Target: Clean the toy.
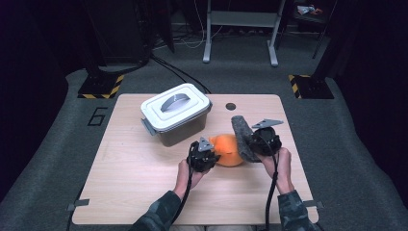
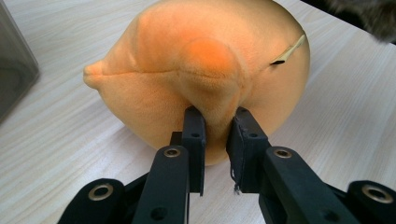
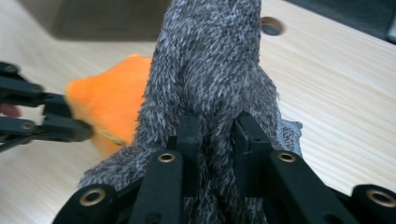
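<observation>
An orange plush toy (image 1: 227, 150) lies on the wooden table (image 1: 130, 178), round with a small pointed tip. My left gripper (image 2: 217, 135) is shut on a fold of its fabric, pinched between both pads. A grey furry cloth piece (image 1: 242, 136) rises just right of the orange plush toy (image 2: 196, 70) and leans against it. My right gripper (image 3: 218, 140) is shut on this grey furry piece (image 3: 212, 65), whose pile bulges above the jaws. In the right gripper view the orange plush (image 3: 112, 109) shows behind it, with the left gripper (image 3: 77, 119) at the far left. In the high view the left gripper (image 1: 211, 155) sits left of the right gripper (image 1: 254, 142).
A grey plastic box with a white lid and handle (image 1: 175, 113) stands at the back left of the table, close behind the plush. A round cable hole (image 1: 231, 106) is near the far edge. Light stand legs (image 1: 240, 29) are on the floor beyond.
</observation>
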A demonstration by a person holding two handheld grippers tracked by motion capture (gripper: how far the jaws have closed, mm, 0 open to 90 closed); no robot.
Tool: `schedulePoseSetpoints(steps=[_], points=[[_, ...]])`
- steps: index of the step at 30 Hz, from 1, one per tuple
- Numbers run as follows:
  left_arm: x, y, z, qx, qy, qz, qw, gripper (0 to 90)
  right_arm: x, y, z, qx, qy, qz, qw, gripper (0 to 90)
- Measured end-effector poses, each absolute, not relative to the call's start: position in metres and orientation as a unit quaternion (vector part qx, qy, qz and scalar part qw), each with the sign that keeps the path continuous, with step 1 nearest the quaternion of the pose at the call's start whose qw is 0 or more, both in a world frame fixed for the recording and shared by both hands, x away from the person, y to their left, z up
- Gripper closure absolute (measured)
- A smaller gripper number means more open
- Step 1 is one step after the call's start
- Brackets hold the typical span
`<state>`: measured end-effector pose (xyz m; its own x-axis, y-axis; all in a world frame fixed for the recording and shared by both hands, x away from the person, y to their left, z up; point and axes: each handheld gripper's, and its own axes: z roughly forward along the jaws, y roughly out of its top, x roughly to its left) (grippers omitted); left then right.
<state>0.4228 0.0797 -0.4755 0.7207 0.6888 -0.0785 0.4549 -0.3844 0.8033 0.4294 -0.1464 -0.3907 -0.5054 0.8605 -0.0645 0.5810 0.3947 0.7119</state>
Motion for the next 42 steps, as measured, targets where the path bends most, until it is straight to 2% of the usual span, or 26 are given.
schedulePoseSetpoints(steps=[5,8,16,22,25,30,32,35,42], points=[[0.424,0.082,-0.477,0.82,0.35,0.135,0.432,76.5,0.44,-0.125,-0.414,0.438,0.825,0.294,0.204,74.7],[0.424,0.085,-0.479,0.82,0.344,0.138,0.436,74.2,0.442,-0.126,-0.416,0.441,0.821,0.303,0.2,74.8],[0.415,0.083,-0.484,0.822,0.337,0.184,0.421,51.2,0.447,-0.123,-0.413,0.449,0.819,0.296,0.201,74.9],[0.413,0.077,-0.491,0.824,0.33,0.222,0.402,41.9,0.45,-0.12,-0.412,0.452,0.818,0.293,0.202,74.9],[0.414,0.072,-0.493,0.83,0.317,0.228,0.398,46.2,0.449,-0.12,-0.412,0.452,0.818,0.293,0.203,74.9],[0.417,0.07,-0.495,0.828,0.317,0.226,0.403,72.0,0.447,-0.121,-0.413,0.456,0.814,0.295,0.206,74.9],[0.418,0.07,-0.494,0.826,0.319,0.222,0.407,79.7,0.446,-0.124,-0.412,0.457,0.812,0.297,0.206,74.9],[0.418,0.07,-0.49,0.827,0.318,0.21,0.413,83.5,0.443,-0.128,-0.41,0.46,0.808,0.303,0.21,74.9],[0.418,0.076,-0.478,0.821,0.346,0.146,0.431,84.4,0.427,-0.136,-0.395,0.457,0.8,0.318,0.226,74.8]])
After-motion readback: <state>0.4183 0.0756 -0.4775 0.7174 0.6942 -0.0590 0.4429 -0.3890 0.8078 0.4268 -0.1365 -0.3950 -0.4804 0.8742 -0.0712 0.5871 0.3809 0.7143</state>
